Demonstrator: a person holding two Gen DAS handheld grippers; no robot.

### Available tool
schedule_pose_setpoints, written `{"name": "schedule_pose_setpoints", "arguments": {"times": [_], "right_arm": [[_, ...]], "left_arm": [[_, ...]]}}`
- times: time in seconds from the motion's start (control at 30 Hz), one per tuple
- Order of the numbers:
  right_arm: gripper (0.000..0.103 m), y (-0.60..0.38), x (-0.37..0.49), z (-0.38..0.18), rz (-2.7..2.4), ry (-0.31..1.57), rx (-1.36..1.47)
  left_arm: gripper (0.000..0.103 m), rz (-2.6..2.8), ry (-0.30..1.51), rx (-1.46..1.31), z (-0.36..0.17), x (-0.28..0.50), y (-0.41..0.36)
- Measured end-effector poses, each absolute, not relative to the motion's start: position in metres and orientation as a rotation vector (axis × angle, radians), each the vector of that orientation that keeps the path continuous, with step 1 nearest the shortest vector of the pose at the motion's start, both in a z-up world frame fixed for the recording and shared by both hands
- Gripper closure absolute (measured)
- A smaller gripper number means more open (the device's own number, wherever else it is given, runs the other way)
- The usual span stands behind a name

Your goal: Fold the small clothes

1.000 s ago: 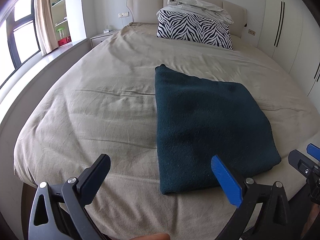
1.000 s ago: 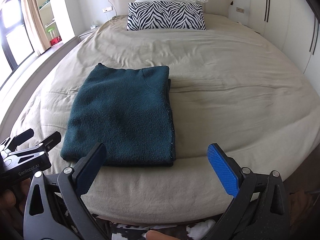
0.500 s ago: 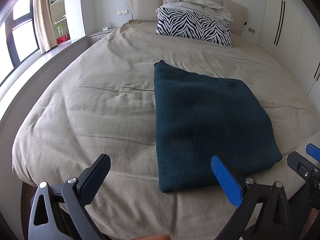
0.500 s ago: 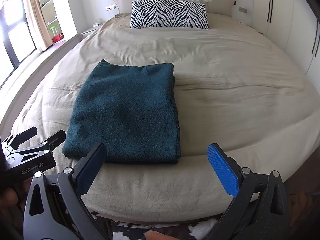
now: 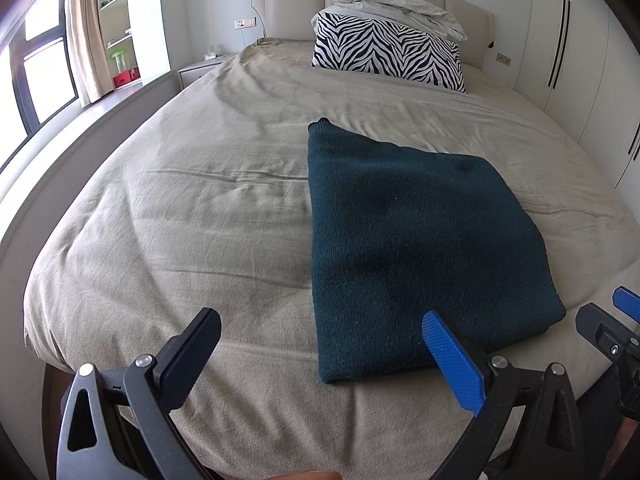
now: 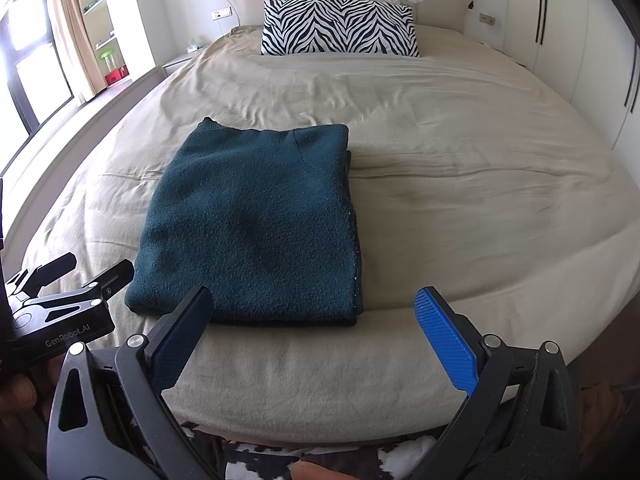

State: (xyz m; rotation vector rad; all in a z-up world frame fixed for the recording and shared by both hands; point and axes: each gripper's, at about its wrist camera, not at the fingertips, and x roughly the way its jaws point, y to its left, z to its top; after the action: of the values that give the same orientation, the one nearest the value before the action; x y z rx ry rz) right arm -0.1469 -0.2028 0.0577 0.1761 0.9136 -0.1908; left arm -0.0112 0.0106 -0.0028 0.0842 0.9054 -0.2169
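Bed [image 6: 460, 208]: folded sweater [image 6: 256, 224] flat; both tools spread, clear.

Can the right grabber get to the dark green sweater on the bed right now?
Probably yes. The right gripper is open and empty, and the folded sweater lies flat just ahead at the bed edge, with nothing in between.

"GenRobot.AI" — white lettering on the left tongs [image 6: 86, 276] body.
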Motion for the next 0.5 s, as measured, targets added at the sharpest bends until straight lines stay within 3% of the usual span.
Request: {"name": "schedule_pose_setpoints", "arguments": {"times": [0.5], "right_arm": [[0.000,-0.2008,-0.1481,0.0562,-0.189,0.915,0.175]], "left_arm": [[0.000,-0.220,0.908,0.085,-0.0046,-0.0107,0.0108]]}}
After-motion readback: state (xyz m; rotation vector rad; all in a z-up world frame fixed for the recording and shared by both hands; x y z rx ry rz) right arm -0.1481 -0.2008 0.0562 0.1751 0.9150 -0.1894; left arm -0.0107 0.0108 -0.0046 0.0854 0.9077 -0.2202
